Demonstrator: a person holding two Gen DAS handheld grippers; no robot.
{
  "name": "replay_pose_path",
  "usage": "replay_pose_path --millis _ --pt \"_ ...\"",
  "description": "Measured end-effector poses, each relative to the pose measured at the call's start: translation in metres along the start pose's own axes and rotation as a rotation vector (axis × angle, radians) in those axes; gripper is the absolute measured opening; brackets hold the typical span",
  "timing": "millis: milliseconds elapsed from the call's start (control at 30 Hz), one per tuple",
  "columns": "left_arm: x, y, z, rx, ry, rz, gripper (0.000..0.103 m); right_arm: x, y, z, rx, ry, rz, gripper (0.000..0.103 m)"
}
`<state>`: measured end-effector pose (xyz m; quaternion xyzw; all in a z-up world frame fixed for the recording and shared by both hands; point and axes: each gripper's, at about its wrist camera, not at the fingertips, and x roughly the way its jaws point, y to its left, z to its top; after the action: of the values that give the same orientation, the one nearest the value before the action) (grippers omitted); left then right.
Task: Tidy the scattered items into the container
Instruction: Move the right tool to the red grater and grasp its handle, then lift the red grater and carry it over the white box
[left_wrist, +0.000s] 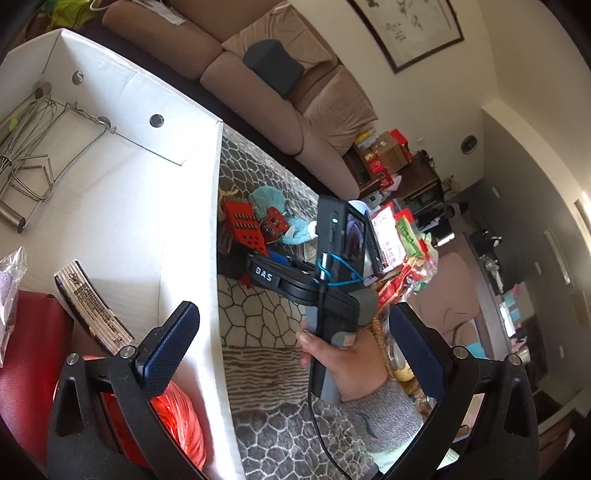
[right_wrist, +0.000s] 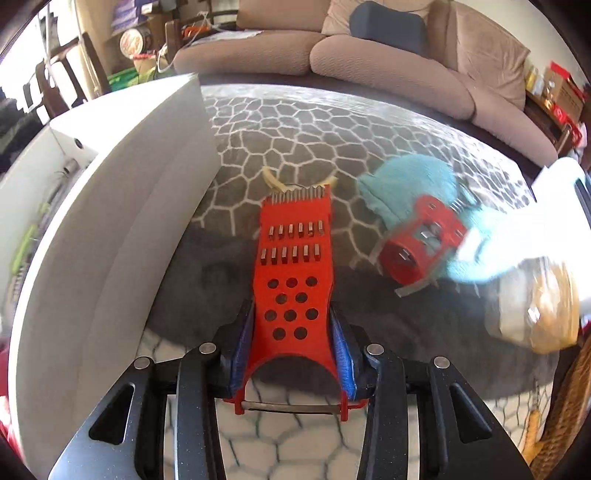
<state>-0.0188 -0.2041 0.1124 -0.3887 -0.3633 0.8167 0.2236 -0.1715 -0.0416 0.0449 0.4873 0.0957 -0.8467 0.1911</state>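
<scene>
Red grater (right_wrist: 291, 273) clamped btwn pads of right hand-held gripper (right_wrist: 291, 354); left hand-held gripper (left_wrist: 291, 354) wide open, empty.

Bright daylight, fisheye warp w/ dark corners, right-view blur at edges

My left gripper (left_wrist: 291, 354) has a black frame with triangular cut-outs, round silver screws and dark blue textured pads (left_wrist: 168, 349). My right gripper (right_wrist: 291, 350) has the same black frame and silver screws, with brighter blue pads (right_wrist: 341, 349). In the left view its handle is grey and black, marked "DAS", with a black cable, a thin blue wire and a green light. My right hand (left_wrist: 347, 363) comes from a grey knitted sleeve (left_wrist: 384, 415).
</scene>
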Motion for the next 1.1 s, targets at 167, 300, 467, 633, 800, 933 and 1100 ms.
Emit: replay_pose_path --millis 167,300,467,633,800,933,1100 --pt "0.027 -0.022 -0.021 0.015 0.108 -0.051 0.103 -0.054 -0.027 -0.055 0.106 -0.011 0.116 0.040" --pt "0.051 -0.050 -0.051 0.114 0.185 0.030 0.103 -0.092 -0.048 -0.114 0.235 -0.014 0.223 0.040" --pt "0.063 -0.085 -0.086 0.258 0.187 0.116 0.103 -0.130 -0.072 -0.178 0.457 -0.047 0.383 0.040" --pt "0.077 -0.094 -0.105 0.211 0.250 -0.024 0.102 -0.167 -0.074 -0.209 0.548 -0.142 0.451 0.040" --pt "0.077 -0.079 -0.095 0.108 0.271 -0.120 0.068 -0.207 -0.043 -0.212 0.424 -0.220 0.362 0.040" --pt "0.073 -0.062 -0.083 0.012 0.266 -0.195 0.043 -0.225 -0.016 -0.206 0.323 -0.254 0.326 0.040" --pt "0.051 -0.060 -0.060 -0.006 0.190 -0.255 0.030 -0.229 0.006 -0.183 0.266 -0.271 0.351 0.040"
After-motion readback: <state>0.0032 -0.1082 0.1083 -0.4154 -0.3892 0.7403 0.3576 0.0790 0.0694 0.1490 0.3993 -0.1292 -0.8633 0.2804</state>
